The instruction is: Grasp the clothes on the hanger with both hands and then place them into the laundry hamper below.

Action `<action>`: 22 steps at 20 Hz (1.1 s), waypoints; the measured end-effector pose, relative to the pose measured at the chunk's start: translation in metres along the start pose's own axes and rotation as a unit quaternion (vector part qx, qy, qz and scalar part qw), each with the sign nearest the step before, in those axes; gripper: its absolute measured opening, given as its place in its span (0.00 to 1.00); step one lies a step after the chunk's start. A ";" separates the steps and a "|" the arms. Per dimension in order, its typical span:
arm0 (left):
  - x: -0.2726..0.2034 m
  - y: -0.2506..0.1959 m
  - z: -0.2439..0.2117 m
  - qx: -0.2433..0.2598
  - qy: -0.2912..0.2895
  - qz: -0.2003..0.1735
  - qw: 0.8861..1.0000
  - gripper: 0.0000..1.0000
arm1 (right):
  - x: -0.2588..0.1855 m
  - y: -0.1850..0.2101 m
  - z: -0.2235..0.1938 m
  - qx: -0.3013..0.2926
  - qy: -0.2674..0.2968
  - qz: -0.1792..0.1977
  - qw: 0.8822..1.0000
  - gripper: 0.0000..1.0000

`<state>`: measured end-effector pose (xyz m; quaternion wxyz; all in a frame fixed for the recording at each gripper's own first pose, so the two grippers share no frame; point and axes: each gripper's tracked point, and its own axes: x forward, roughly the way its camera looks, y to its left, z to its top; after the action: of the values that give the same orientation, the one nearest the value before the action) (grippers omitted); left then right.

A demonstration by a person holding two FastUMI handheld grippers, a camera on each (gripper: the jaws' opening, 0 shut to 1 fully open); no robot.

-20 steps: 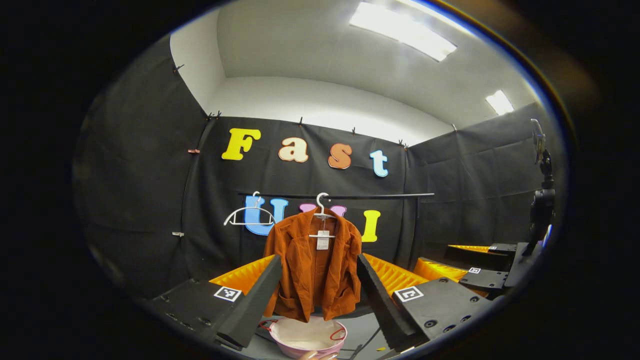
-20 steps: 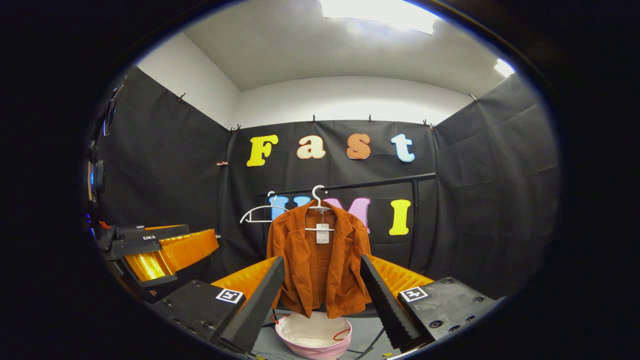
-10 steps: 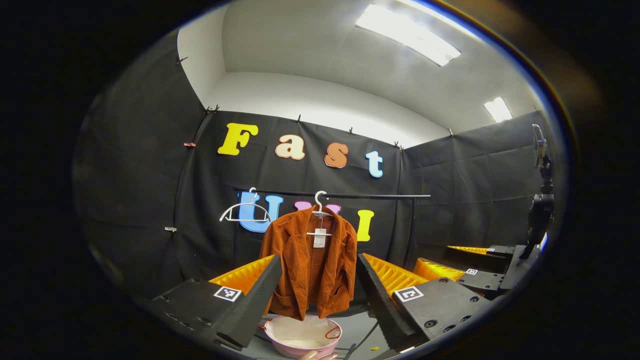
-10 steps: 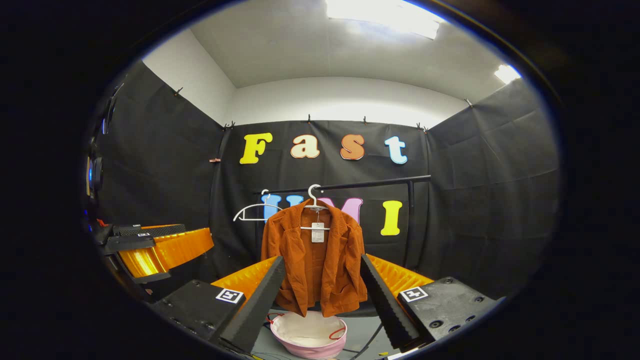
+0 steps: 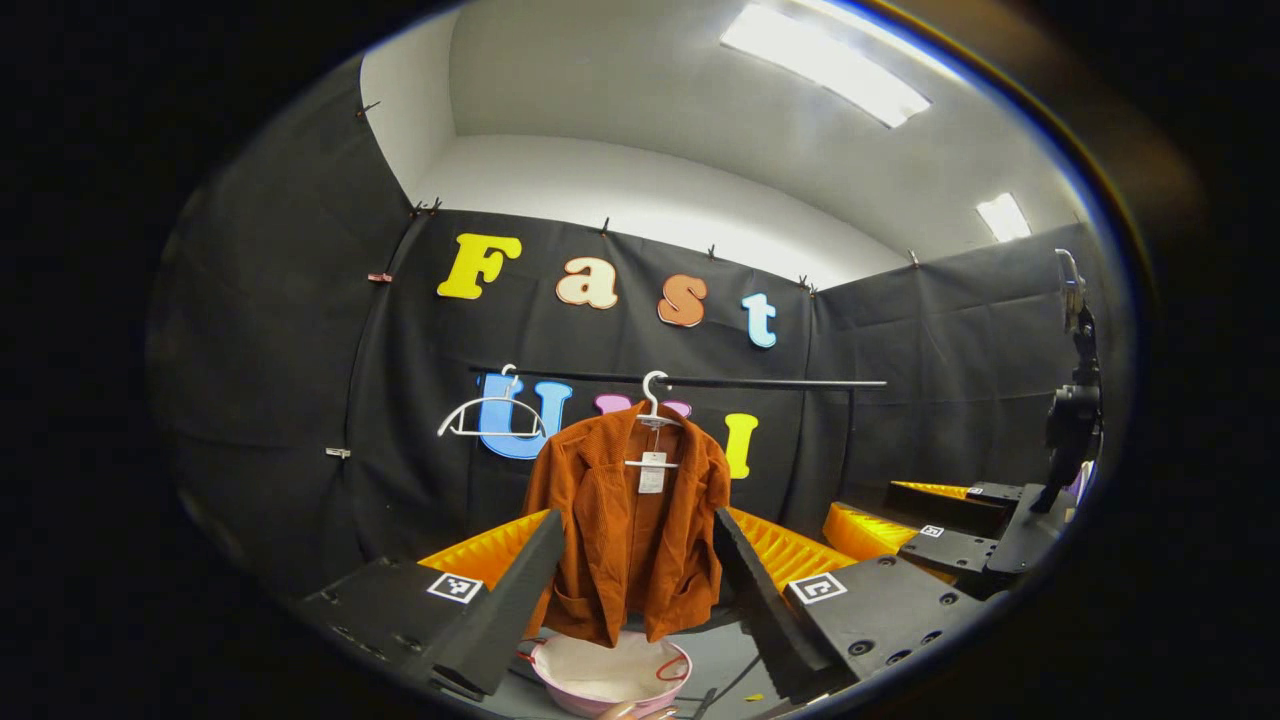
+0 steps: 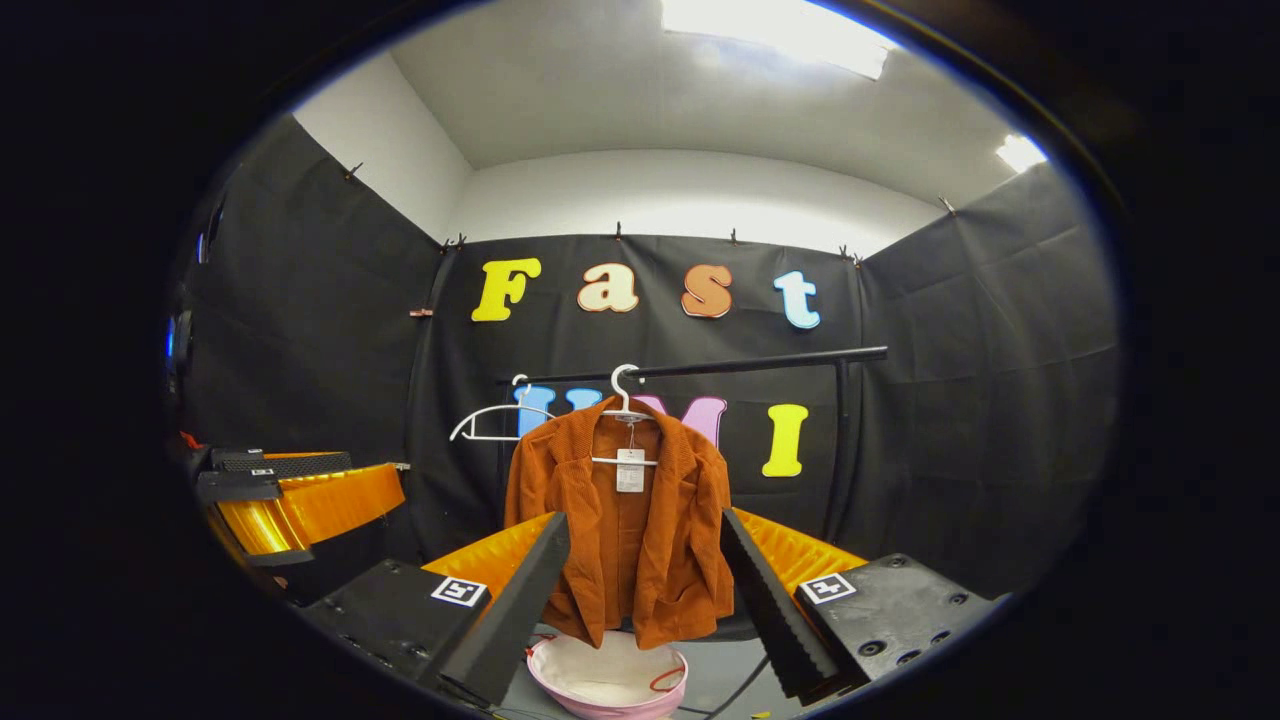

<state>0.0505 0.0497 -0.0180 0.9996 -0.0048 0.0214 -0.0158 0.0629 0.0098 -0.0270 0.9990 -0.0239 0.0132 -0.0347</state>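
Since the jacket (image 5: 630,535) hangs on its hanger (image 5: 652,400) at 12 o'clock, nothing's grasped yet. Both the left gripper (image 5: 640,590) and right gripper (image 6: 645,590) have jaws wide apart; the hamper (image 6: 608,675) waits at 6 o'clock.

Black cloth walls (image 6: 980,400), white ceiling (image 6: 640,100), perhaps grey floor (image 5: 730,660).

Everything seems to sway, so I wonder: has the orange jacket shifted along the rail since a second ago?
No. The orange jacket still hangs just right of the empty white hanger on the rail; only the camera drifted.
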 end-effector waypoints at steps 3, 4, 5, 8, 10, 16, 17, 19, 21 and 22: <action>0.039 0.010 -0.001 0.014 -0.011 0.014 1.000 0.95 | 0.047 -0.003 -0.012 0.006 0.000 0.011 1.000 0.98; 0.056 0.011 -0.003 0.014 -0.012 0.017 1.000 0.95 | 0.063 -0.006 -0.016 0.007 0.005 0.014 1.000 0.97; 0.072 0.011 -0.005 0.012 -0.009 0.018 1.000 0.95 | 0.079 -0.009 -0.021 0.007 0.008 0.017 1.000 0.97; 0.123 0.015 -0.009 0.008 -0.012 0.026 1.000 0.95 | 0.129 -0.020 -0.030 0.007 0.007 0.022 1.000 0.97; 0.155 0.018 -0.015 0.007 -0.010 0.037 0.999 0.95 | 0.161 -0.027 -0.041 0.008 0.014 0.024 1.000 0.98; 0.233 0.034 -0.037 0.017 0.005 0.068 0.998 0.95 | 0.251 -0.037 -0.086 0.018 0.049 0.029 0.998 0.98; 0.244 0.035 -0.042 0.015 0.010 0.071 0.997 0.95 | 0.265 -0.038 -0.093 0.022 0.056 0.030 0.998 0.98; 0.264 0.038 -0.050 0.013 0.017 0.075 0.997 0.92 | 0.289 -0.042 -0.106 0.030 0.065 0.028 0.997 0.98; 0.283 0.041 -0.057 0.023 0.025 0.080 0.996 0.95 | 0.309 -0.046 -0.116 0.037 0.073 0.027 0.996 0.98; 0.292 0.041 -0.061 0.028 0.028 0.080 0.996 0.95 | 0.317 -0.048 -0.119 0.039 0.074 0.027 0.996 0.98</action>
<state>0.3408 0.0810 -0.0917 0.9965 0.0250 0.0494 0.0632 0.3723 -0.0656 -0.1517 0.9961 0.0182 0.0860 -0.0095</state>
